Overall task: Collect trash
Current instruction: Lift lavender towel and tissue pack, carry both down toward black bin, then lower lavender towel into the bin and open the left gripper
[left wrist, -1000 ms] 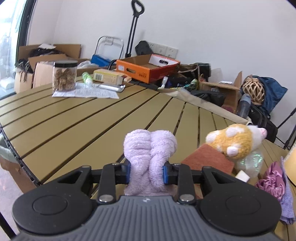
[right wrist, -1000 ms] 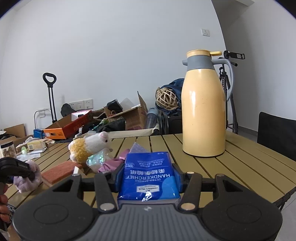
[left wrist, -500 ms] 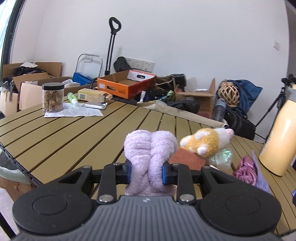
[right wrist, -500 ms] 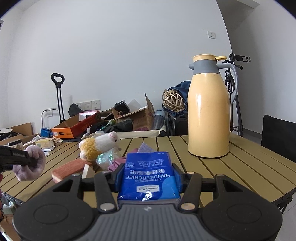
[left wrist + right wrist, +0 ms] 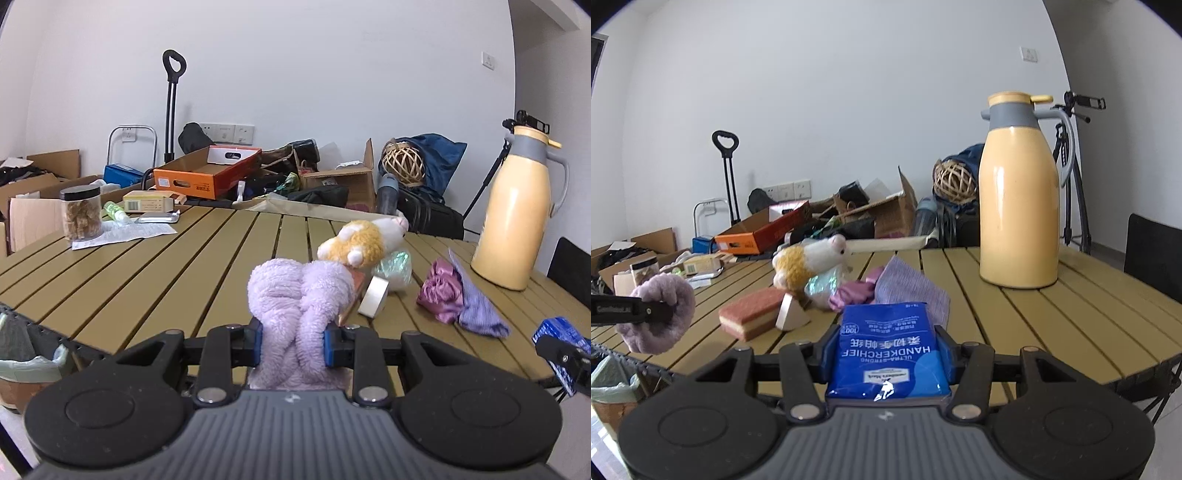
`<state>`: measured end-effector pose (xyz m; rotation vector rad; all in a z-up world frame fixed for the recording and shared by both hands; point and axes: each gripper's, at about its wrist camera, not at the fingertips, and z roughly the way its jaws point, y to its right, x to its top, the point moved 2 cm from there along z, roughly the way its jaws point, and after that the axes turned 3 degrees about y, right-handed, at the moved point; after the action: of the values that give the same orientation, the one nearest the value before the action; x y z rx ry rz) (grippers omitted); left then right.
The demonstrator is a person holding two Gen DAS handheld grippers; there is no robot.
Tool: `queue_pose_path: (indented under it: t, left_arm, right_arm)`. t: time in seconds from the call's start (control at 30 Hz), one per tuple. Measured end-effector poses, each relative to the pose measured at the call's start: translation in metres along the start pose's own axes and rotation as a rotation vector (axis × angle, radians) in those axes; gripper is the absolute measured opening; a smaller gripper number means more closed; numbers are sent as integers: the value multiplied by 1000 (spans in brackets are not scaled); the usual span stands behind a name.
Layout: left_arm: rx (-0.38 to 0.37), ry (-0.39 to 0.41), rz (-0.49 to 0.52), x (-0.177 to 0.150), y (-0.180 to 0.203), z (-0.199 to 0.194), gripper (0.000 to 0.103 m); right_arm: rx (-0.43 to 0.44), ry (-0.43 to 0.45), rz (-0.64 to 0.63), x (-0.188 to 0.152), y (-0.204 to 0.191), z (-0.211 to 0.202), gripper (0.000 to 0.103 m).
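Though half-hidden — tissue pack (image 5: 890,354), scrunchie (image 5: 301,306).

Left gripper (image 5: 293,341) has swung right — thermos (image 5: 514,210) now visible.

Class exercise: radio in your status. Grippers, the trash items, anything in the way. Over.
Left gripper shut on purple fluffy scrunchie. Right gripper shut on blue handkerchief pack. Both held at table edge; lined bin low left. Nothing blocking.
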<state>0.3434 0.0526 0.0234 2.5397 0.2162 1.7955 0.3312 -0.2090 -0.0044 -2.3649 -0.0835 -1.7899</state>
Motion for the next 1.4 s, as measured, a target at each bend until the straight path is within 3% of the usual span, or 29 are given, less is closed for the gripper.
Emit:
queue_pose_path:
  t: [0.33, 0.63, 0.9, 1.17, 1.4]
  left_arm:
    - [-58, -62, 83, -32, -9, -27, 29]
    - [-114, -149, 153, -66, -11, -39, 29]
    - [-107, -300, 191, -105, -24, -25, 29]
    - [-79, -543, 192, -154, -40, 4, 29]
    - [-58, -622, 167, -166, -48, 13, 29]
  right_arm:
    - [54, -65, -23, -24, -15, -21, 50]
    - [60, -195, -59, -59, -29, -11, 51]
    - [19, -313, -79, -88, -29, 13, 50]
    - [-55, -447, -71, -117, -16, 43, 50]
    - [-103, -527, -55, -134, -5, 63, 50]
